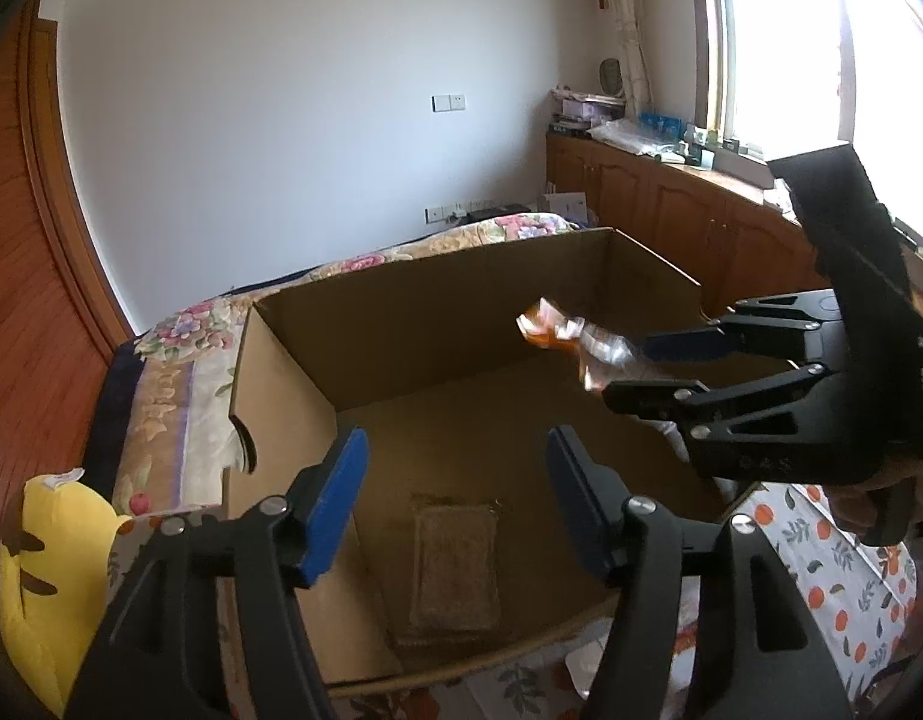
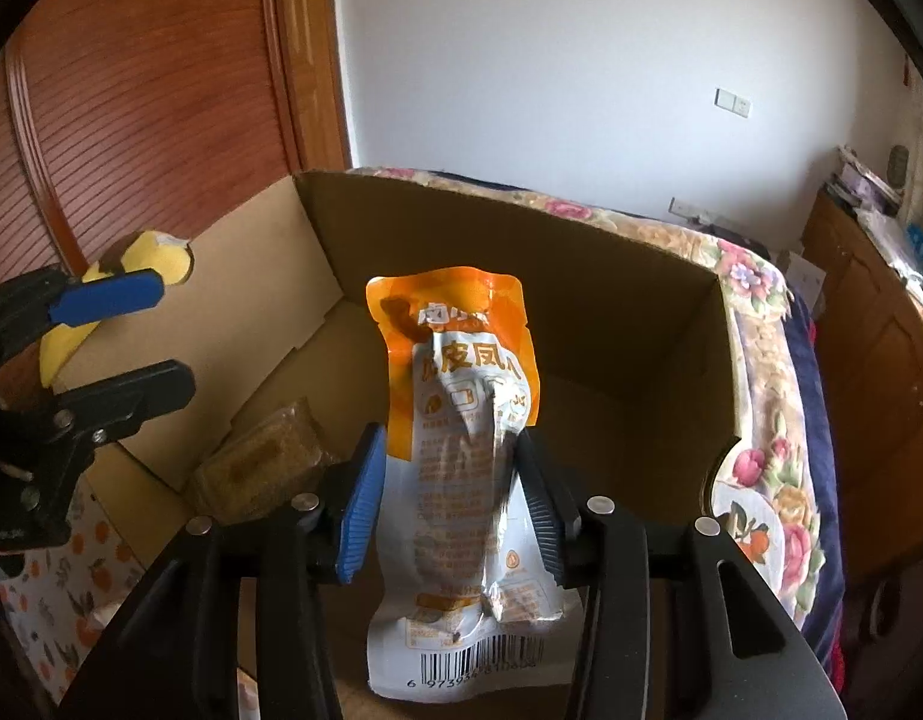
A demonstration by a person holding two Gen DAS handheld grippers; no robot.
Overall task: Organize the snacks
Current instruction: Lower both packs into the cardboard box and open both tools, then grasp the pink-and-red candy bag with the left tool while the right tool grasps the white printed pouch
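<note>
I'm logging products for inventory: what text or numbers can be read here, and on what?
"皮凤": large characters on the orange-and-white snack packet; neighbouring characters creased.
"6 973934": under its barcode; remaining digits blurred.
Orange brand logo and fine print: unreadable.
Brown packet in the cardboard box: nothing legible.

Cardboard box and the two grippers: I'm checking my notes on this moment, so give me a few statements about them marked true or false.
1. The right gripper is shut on the orange and white snack packet. True.
2. The left gripper holds a packet too. False: its jaws stand open with nothing between them.
3. The cardboard box has nothing in it. False: a brown packet lies on its floor.
4. The box sits on a floral bedspread. True.
5. A yellow plush toy lies inside the box. False: it is outside, beside the box's wall.
</note>
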